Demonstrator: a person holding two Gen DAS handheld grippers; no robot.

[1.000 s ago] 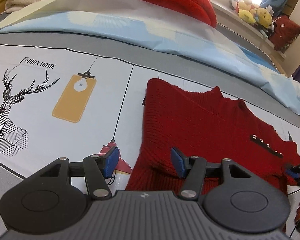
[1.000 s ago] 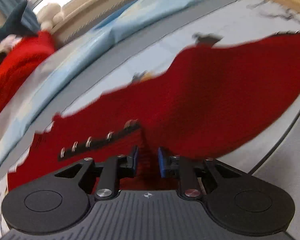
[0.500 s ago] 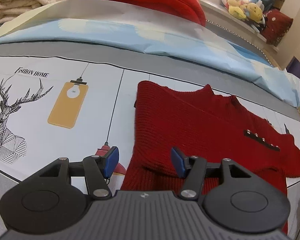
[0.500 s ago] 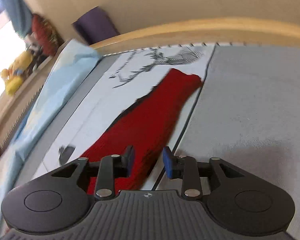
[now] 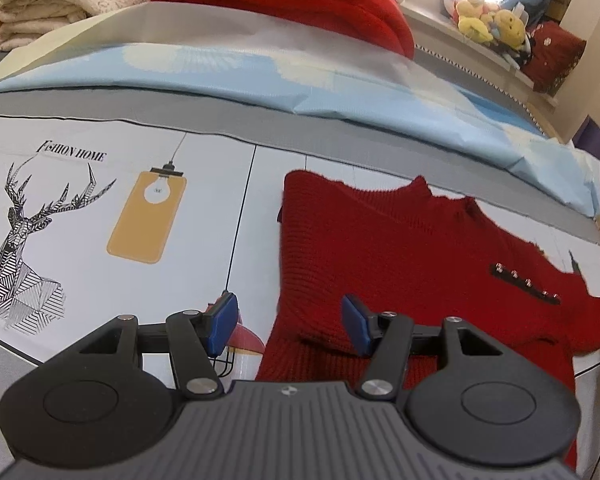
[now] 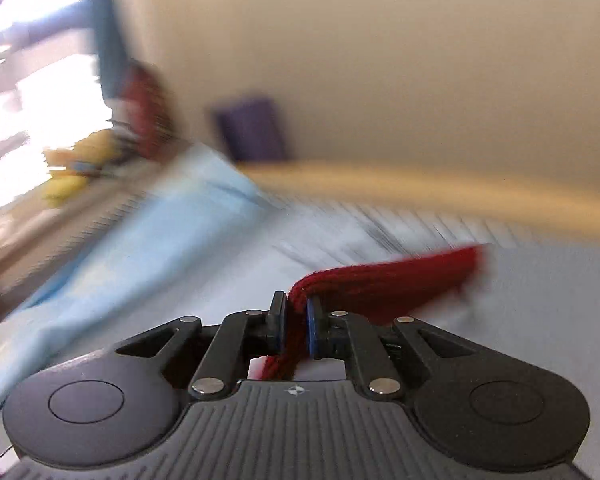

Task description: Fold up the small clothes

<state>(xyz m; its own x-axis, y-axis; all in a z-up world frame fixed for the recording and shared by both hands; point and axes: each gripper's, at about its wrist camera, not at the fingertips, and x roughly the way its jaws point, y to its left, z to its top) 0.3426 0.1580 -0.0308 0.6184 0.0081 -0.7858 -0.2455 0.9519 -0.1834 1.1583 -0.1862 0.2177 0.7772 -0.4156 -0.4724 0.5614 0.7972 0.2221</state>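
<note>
pinching a bunched fold of the red sweater [image 6: 380, 280], your right gripper [image 6: 296, 322] has just closed its fingers on the knit, lifted above the bed [image 6: 540, 300]. your left gripper [image 5: 288, 324] hovers half open and empty over the sweater's near hem, one finger above the printed sheet [image 5: 100, 280]. the sweater's body lies flat on that sheet.

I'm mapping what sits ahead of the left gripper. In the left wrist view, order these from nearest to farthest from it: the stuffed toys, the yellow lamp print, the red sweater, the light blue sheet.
1. red sweater, partly between the left gripper fingers, right
2. yellow lamp print, ahead, left
3. light blue sheet, across the middle
4. stuffed toys, far top right, on the ledge
</note>
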